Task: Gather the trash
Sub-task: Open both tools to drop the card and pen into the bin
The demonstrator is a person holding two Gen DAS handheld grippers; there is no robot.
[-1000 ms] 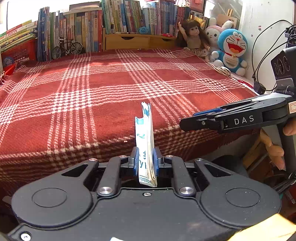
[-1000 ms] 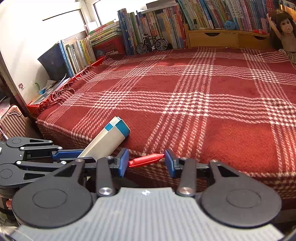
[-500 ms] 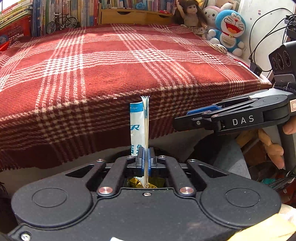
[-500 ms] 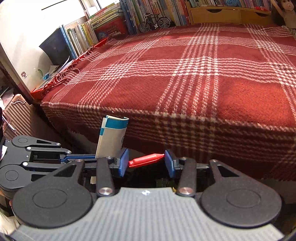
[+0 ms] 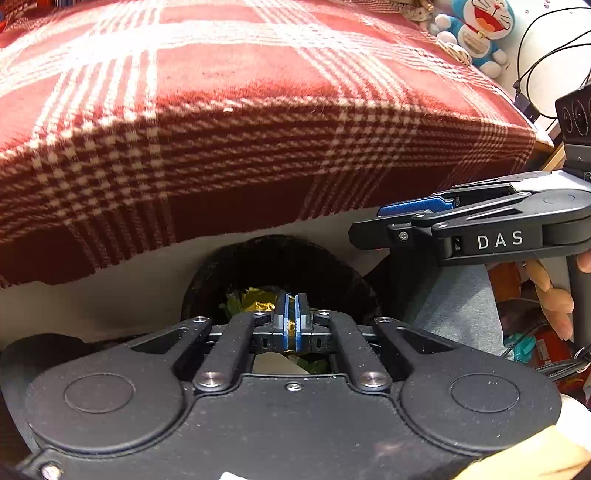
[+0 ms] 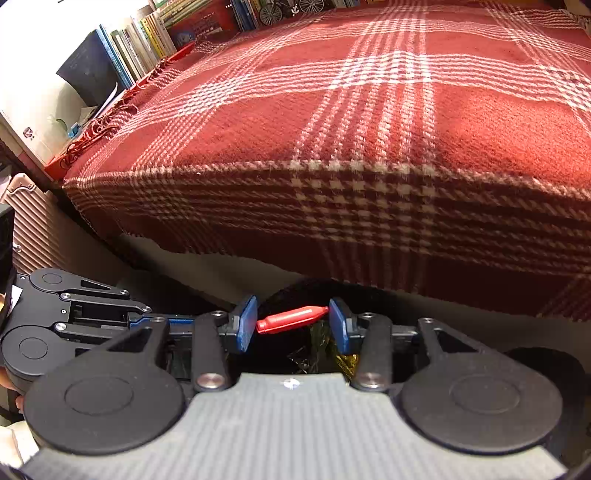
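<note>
A red and white plaid blanket (image 5: 258,122) covers the bed and hangs over its near edge, and below that edge a black bin (image 5: 280,266) stands on the floor with yellow and green wrappers (image 5: 255,301) crumpled inside. The left gripper (image 5: 292,325) points down over the bin's mouth with its jaws together and nothing but a thin slit between the blue pads; no trash shows in them. The right gripper (image 6: 291,325) hangs over the same bin with its jaws clamped on the two ends of a small red tube (image 6: 291,319), which lies crosswise between the pads above the wrappers. The bed's overhanging blanket edge is just behind both tools. Only the left wrist view shows the blue stuffed toy (image 5: 480,29) at the bed's far right corner, black cables (image 5: 535,62) on the wall beside it, and a person's fingers (image 5: 554,299) below the other tool. Only the right wrist view shows the red tube, a row of books (image 6: 147,44) along the bed's left edge and a ribbed pink suitcase (image 6: 33,229) on the floor near the bed's near left corner.
</note>
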